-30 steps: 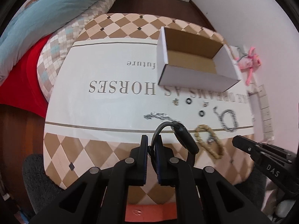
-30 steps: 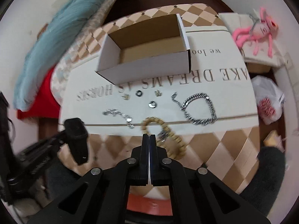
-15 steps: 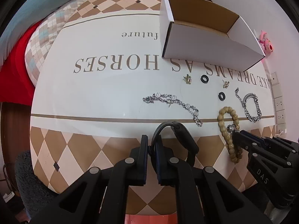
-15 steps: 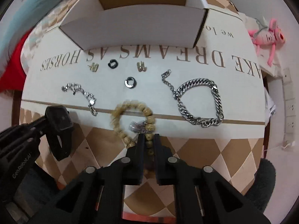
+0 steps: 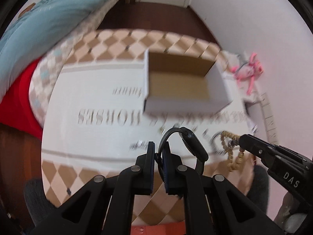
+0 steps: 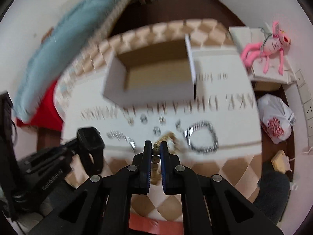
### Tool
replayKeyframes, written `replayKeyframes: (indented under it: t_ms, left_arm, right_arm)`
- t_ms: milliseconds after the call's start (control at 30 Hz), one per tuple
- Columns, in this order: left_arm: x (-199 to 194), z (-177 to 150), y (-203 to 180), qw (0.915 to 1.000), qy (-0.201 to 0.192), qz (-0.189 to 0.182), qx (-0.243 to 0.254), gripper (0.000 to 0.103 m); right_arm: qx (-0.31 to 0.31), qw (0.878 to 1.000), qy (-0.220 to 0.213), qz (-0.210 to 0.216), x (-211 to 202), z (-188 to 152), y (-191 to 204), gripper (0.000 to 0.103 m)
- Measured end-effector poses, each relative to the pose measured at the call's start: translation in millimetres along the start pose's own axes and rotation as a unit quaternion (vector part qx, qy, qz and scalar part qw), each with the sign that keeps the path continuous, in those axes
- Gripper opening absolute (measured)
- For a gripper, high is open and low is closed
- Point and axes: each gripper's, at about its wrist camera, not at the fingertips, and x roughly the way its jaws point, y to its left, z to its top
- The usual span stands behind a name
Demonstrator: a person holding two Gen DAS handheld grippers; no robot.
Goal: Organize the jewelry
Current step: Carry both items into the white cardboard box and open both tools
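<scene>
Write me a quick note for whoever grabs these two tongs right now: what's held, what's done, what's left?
Left tongs: shut on the black watch by its strap.
Right tongs: shut on the wooden bead bracelet.
Cardboard box: open at the table's far side, looks empty, so nothing is stored yet.
On the table: thick silver chain, thin silver chain, small rings and earrings near the box.
Left: drop both held pieces in the box, then the rest.
</scene>
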Motion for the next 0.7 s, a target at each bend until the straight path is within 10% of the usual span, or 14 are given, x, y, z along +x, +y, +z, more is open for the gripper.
replayKeyframes:
  t_ms: [433, 700]
  left_arm:
    - [53, 121, 7, 0.9995, 0.025, -0.017, -0.008, 0.006]
    - [74, 150, 7, 0.9988, 0.046, 0.002, -0.015, 0.030]
  right_arm:
    - [-0.003, 0.999, -0.035, 0.023, 7, 131, 12, 0.009]
    - [0.004, 1.000, 0.014, 0.012, 66, 162, 1, 0.011]
